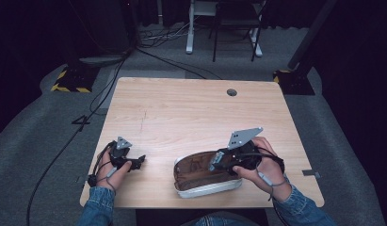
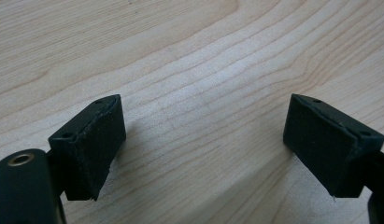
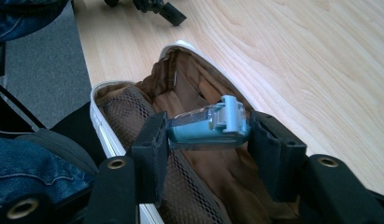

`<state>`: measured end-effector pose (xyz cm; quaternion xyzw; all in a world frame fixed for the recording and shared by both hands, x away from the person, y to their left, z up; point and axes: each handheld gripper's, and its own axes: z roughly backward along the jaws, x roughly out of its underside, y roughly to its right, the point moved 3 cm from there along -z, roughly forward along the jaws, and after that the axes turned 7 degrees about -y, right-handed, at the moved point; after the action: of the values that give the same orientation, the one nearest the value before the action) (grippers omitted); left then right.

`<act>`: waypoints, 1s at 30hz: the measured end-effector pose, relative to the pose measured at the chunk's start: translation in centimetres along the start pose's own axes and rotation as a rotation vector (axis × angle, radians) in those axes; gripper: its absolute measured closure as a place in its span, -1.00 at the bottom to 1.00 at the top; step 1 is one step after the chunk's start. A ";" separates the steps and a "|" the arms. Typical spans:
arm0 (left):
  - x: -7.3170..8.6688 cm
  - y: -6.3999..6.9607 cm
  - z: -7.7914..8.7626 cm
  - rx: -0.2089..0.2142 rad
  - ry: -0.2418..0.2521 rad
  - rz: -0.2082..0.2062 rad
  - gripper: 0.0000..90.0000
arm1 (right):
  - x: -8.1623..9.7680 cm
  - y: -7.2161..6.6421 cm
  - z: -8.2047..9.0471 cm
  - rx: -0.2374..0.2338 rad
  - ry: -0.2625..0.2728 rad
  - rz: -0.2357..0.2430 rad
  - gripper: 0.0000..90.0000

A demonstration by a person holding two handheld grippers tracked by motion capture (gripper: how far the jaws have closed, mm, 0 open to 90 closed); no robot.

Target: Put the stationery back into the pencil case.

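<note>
A person sits at the wood table [image 1: 181, 108] w/ a claw in each hand.

Right gripper [image 1: 218, 160] is at the lower right of the high view, just over the open case [image 1: 200, 181]. Its jaws are closed on a small blue-grey box [image 3: 209, 127], one black pad on each end, so the box hangs between them. In the right gripper view the box sits in the middle of the frame, right above the brown cloth inside of the case. Can't tell if the box touches the cloth. The box has a clear top & a pale clip on one end.

The case is near the front edge of the table, lower middle of the high view. It has a white rim, brown lining & some net on the inside wall. It lies flat w/ its open side up.

Left gripper [image 1: 137, 161] is at the lower left of the high view, low by the table, well apart from the case. In the left gripper view its two black pads [image 2: 94, 140] stand wide apart w/ bare wood between them. It has hold of nothing.

Blue denim sleeves [image 1: 99, 207] show at the bottom of the high view.
</note>
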<state>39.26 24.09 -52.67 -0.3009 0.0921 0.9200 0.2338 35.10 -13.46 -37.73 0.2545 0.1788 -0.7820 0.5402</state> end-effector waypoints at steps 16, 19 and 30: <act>0.0 0.0 0.0 0.000 0.000 0.001 -0.71 | 0.0 -0.7 -3.0 -0.014 -0.049 0.015 0.10; 0.0 0.0 0.0 0.000 0.000 0.000 -0.71 | 0.1 -0.8 -3.5 -0.014 -0.062 0.019 0.10; 0.0 0.0 0.0 0.000 0.000 0.000 -0.71 | 0.2 -1.0 -4.8 -0.016 -0.074 0.013 0.10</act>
<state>39.26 24.09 -52.67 -0.3008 0.0920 0.9200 0.2337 35.07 -10.55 -41.69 0.2222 0.1635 -0.7858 0.5535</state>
